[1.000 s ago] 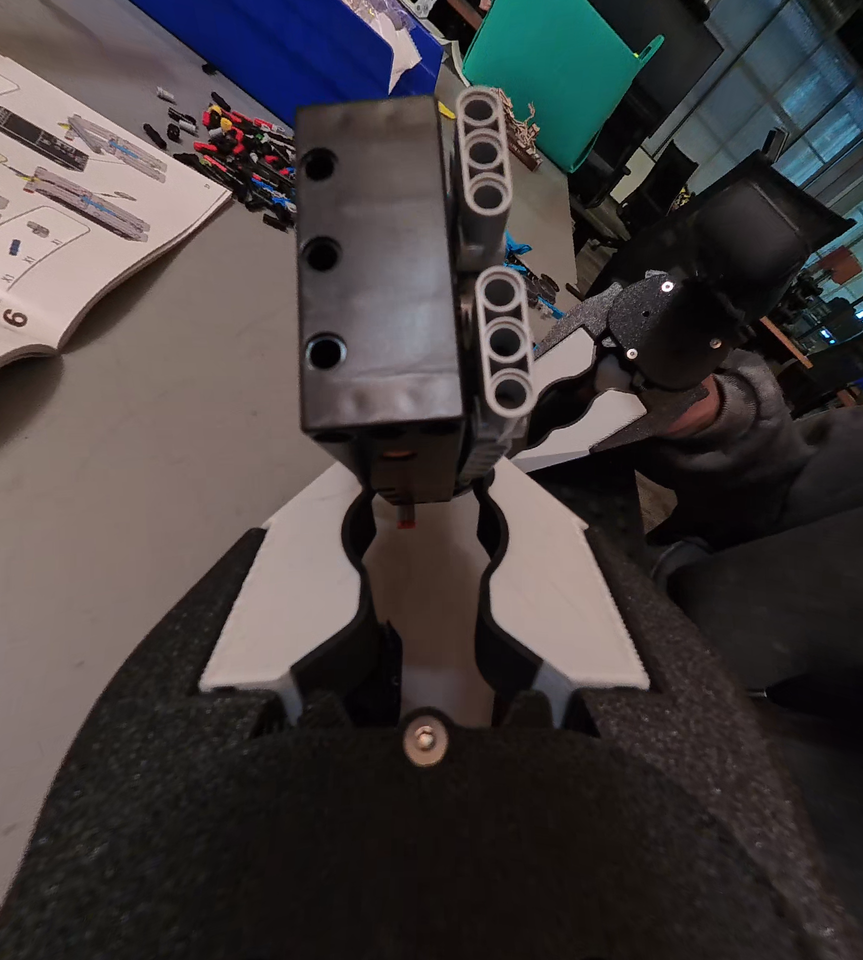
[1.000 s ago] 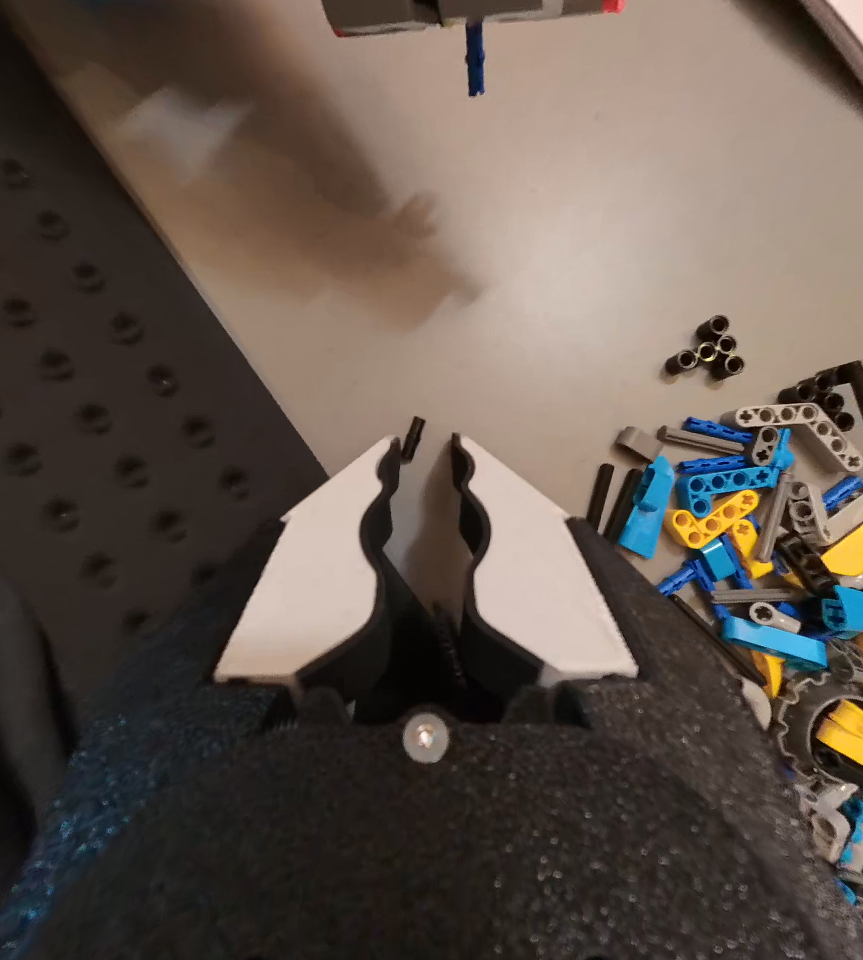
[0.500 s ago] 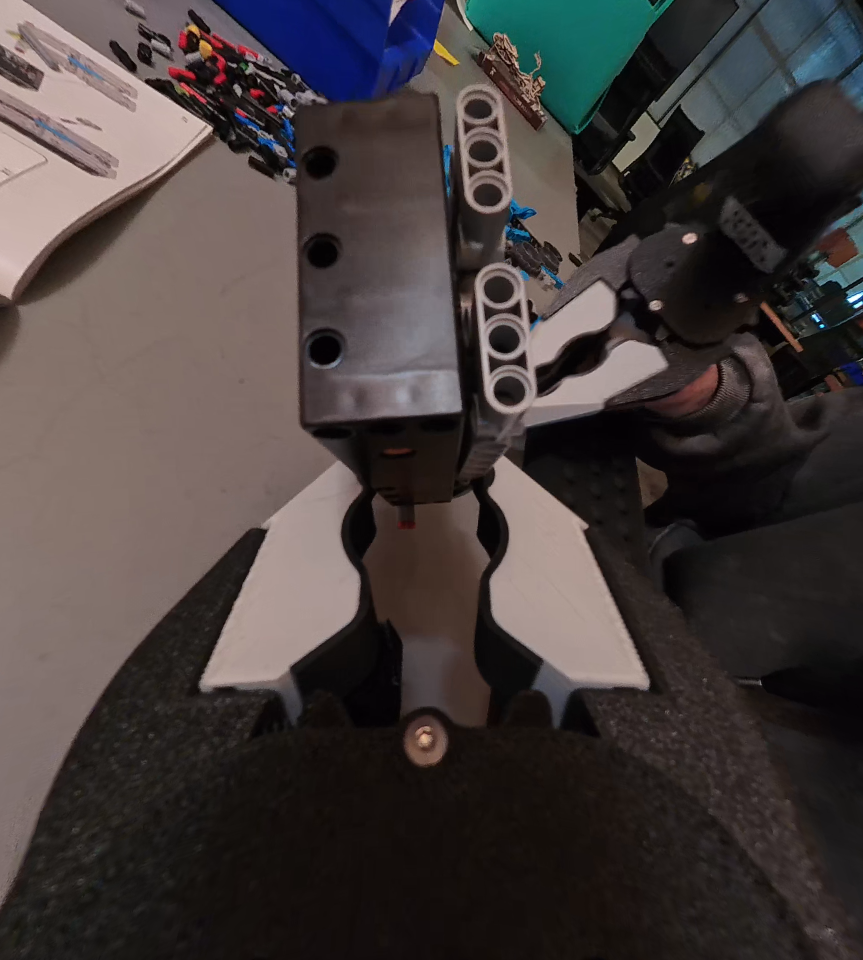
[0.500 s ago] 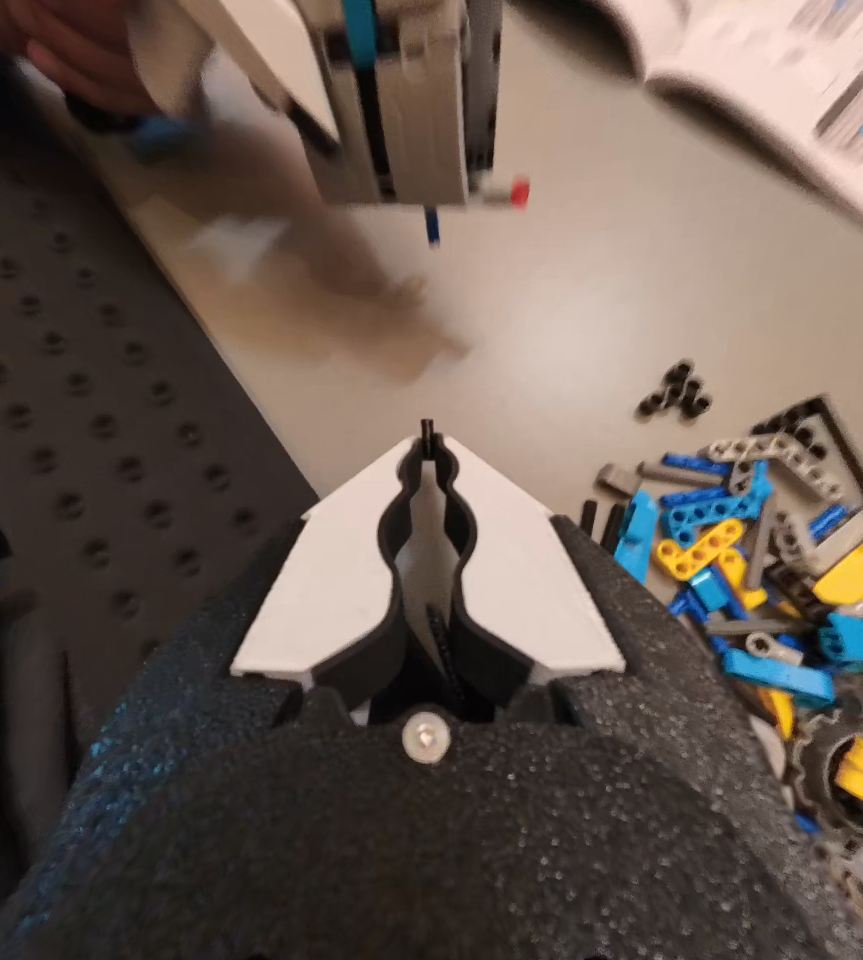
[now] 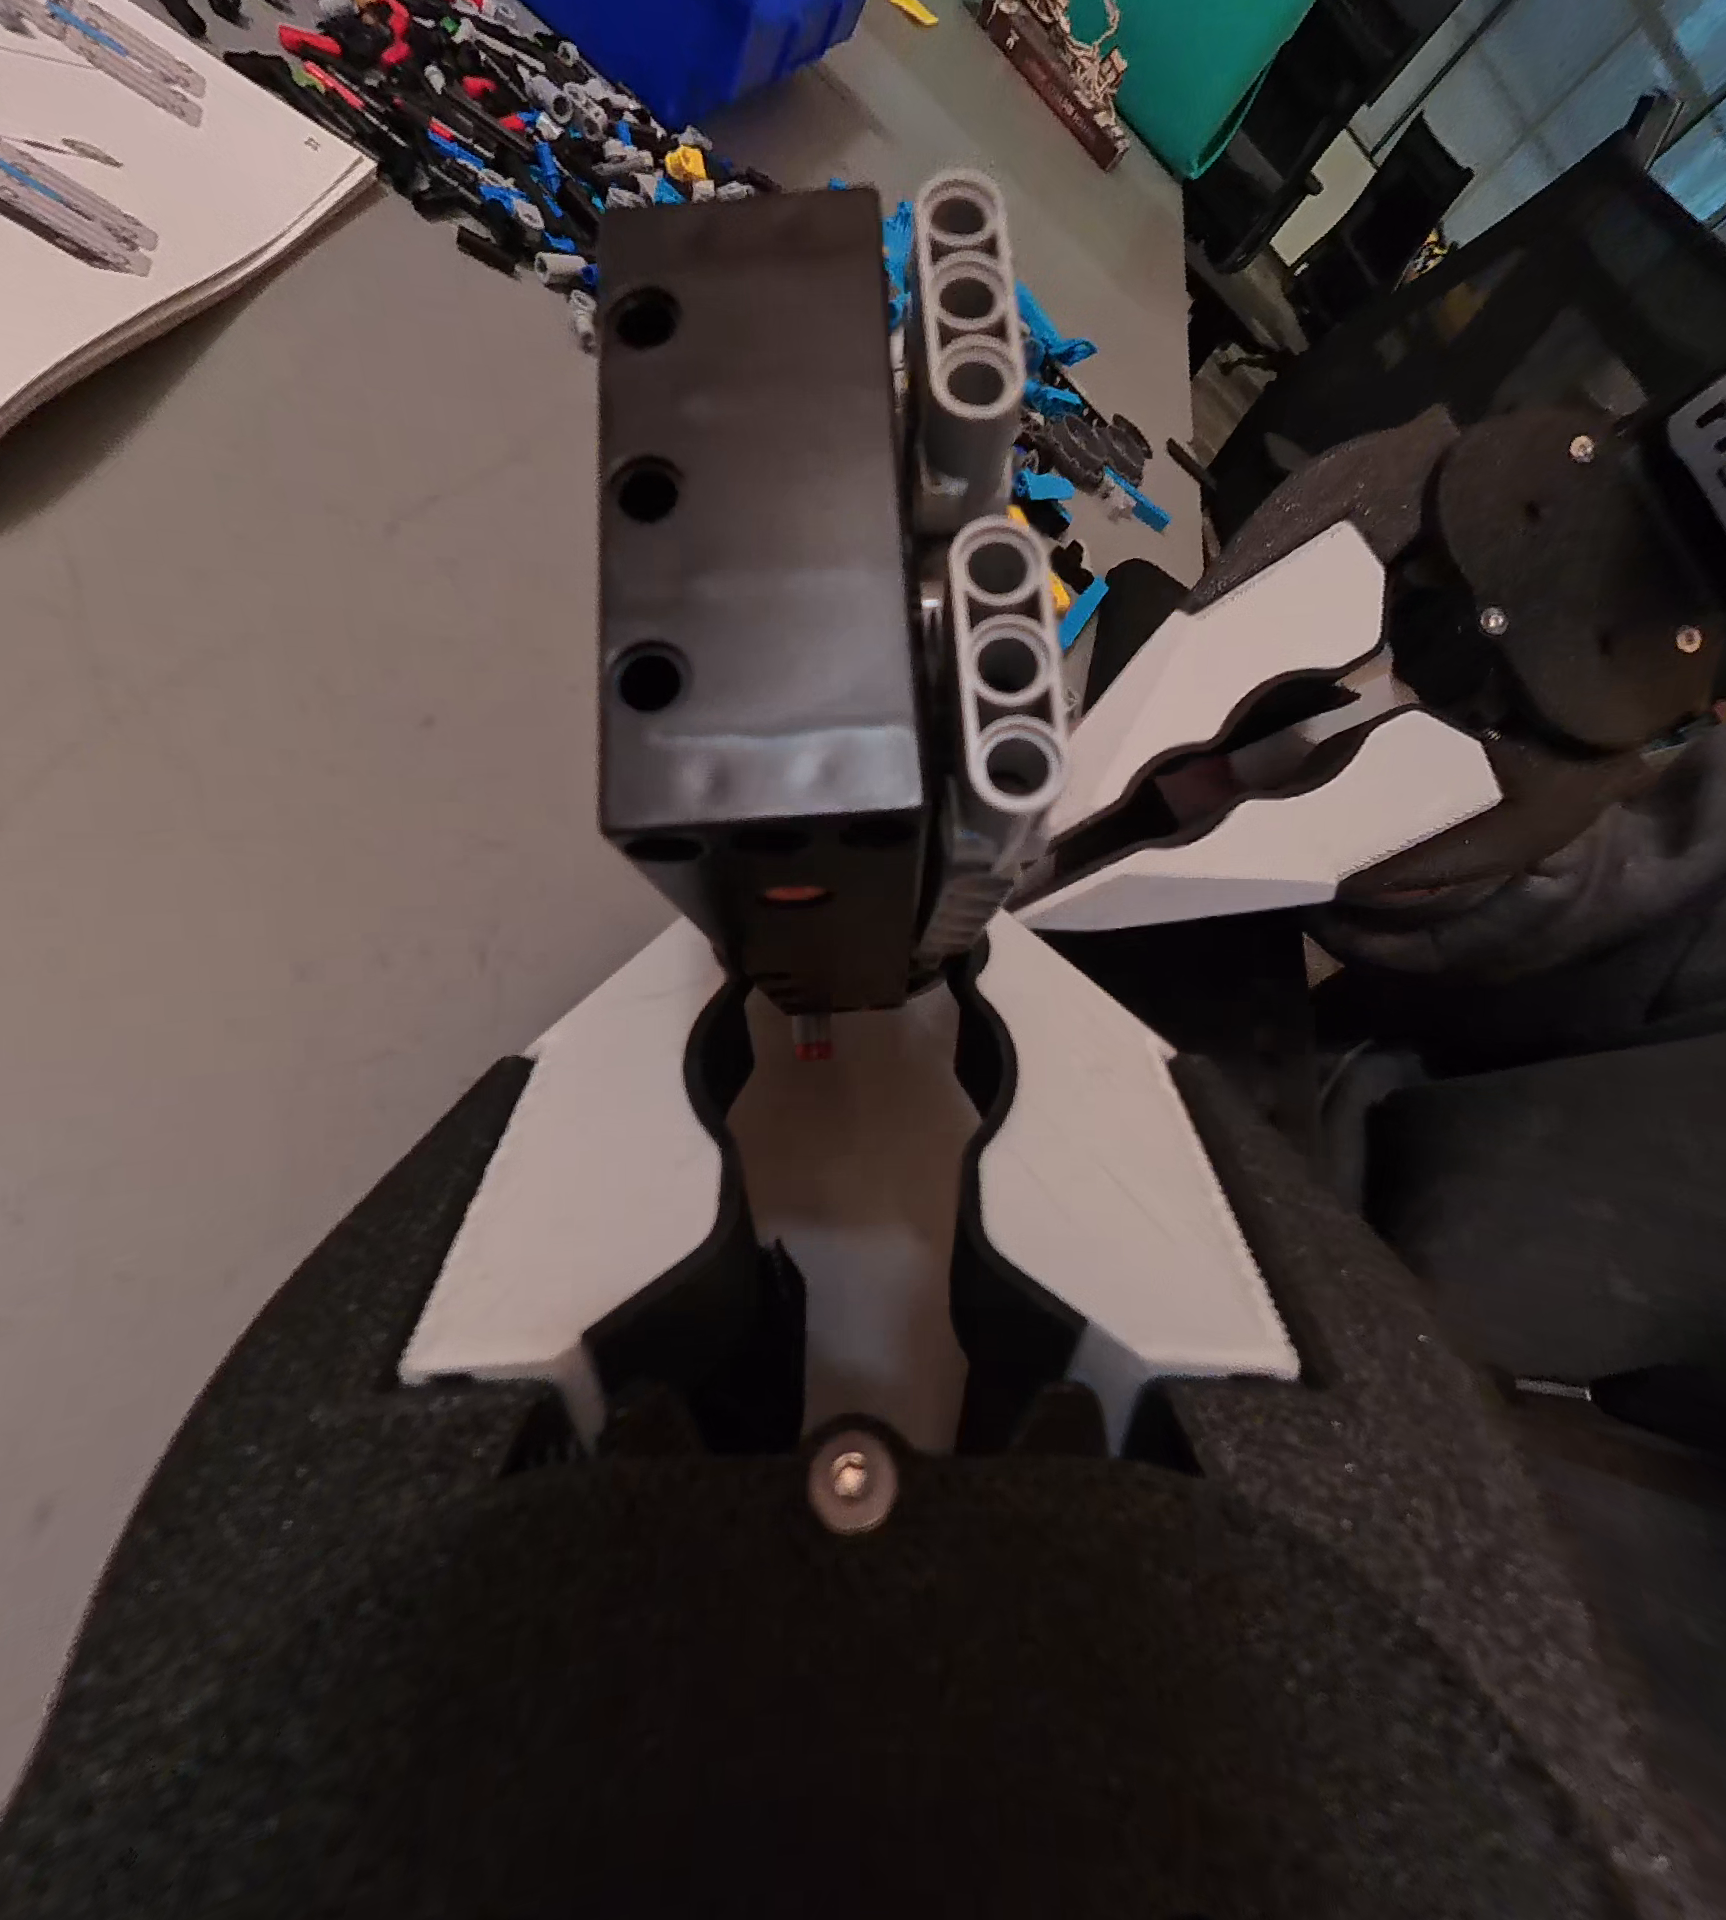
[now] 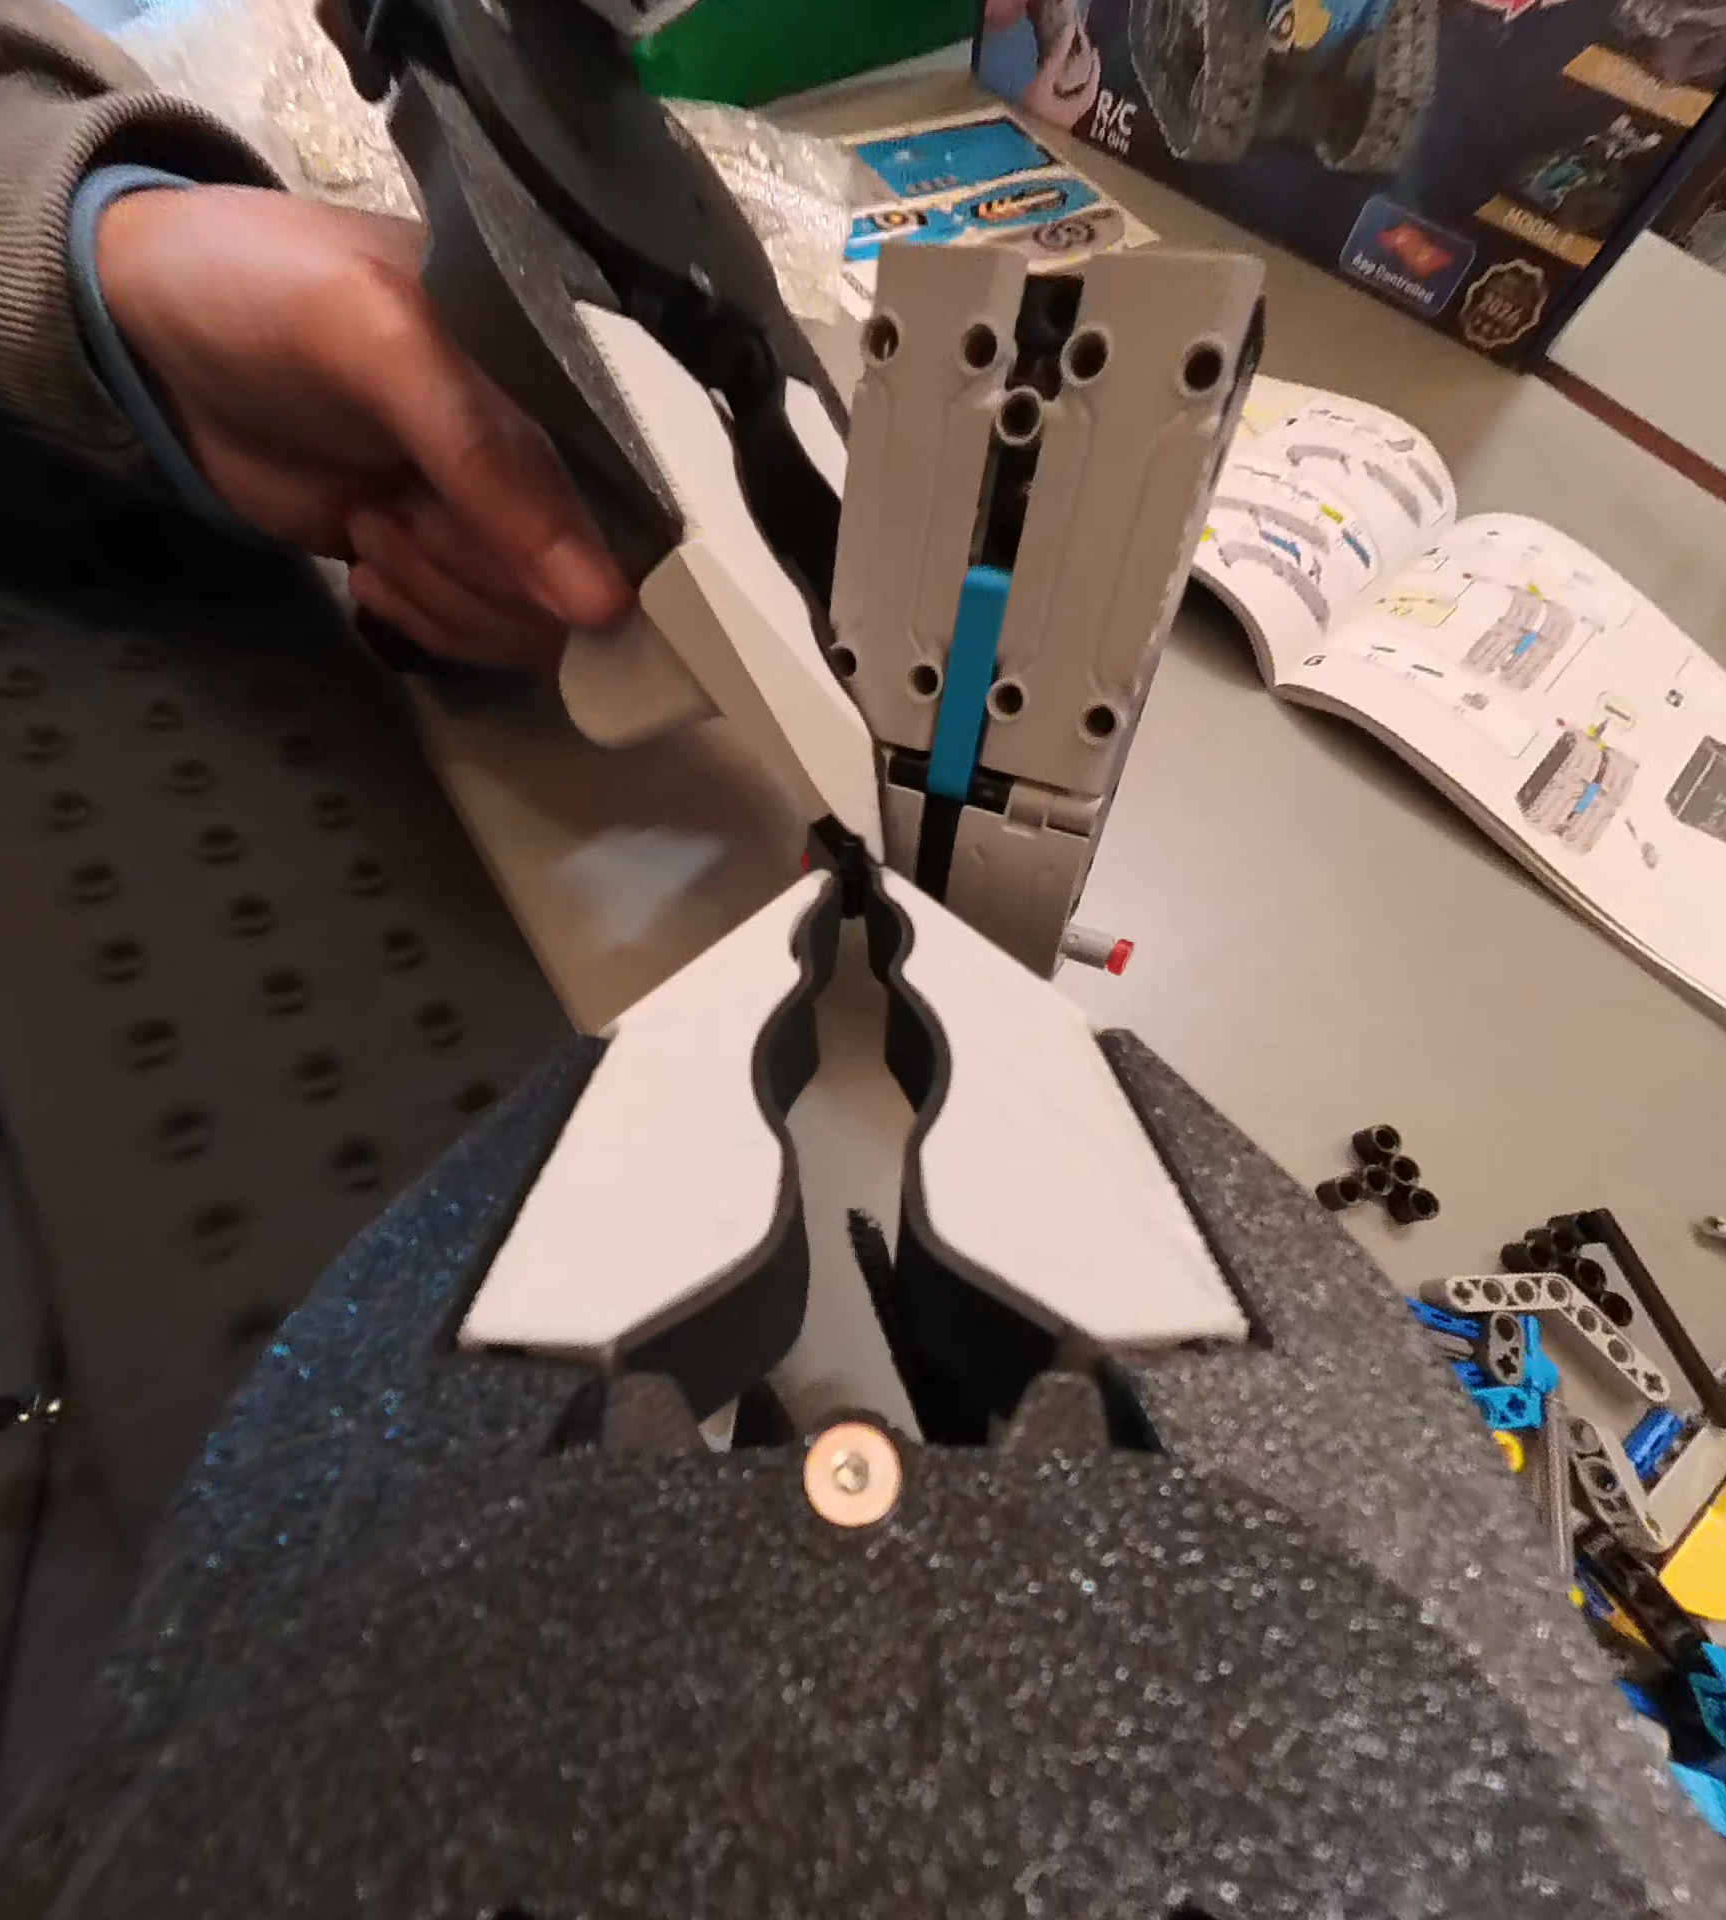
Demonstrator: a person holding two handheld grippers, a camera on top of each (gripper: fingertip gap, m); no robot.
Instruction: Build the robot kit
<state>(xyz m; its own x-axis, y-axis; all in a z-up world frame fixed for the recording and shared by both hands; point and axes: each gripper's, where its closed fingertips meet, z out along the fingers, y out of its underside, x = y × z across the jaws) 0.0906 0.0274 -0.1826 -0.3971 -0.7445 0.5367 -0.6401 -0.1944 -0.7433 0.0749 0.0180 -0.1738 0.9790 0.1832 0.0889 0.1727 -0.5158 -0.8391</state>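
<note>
My left gripper [image 5: 843, 971] is shut on the lower end of a black and grey brick assembly [image 5: 755, 540] and holds it upright above the grey table. Two grey three-hole beams [image 5: 1004, 665] sit on its right side. My right gripper [image 6: 851, 883] is shut on a small black pin [image 6: 841, 844]. The pin's tip is at the assembly's bottom corner [image 6: 1098, 540], below a blue beam [image 6: 973, 665]. The right gripper also shows in the left wrist view [image 5: 1041, 883], with its tips at the assembly's lower right. A hand [image 6: 319, 416] holds the left gripper [image 6: 854, 769].
An open instruction booklet [image 6: 1565, 644] lies on the table [image 5: 215, 727] behind the assembly. A pile of loose blue, yellow, grey and black parts [image 6: 1669, 1403] lies at the right. A printed box [image 6: 1358, 135] stands at the back. A black dimpled mat [image 6: 163, 883] lies at the left.
My right gripper has shut on the black pin, lifted off the table and moved up to the assembly. The left gripper has brought the assembly closer to it.
</note>
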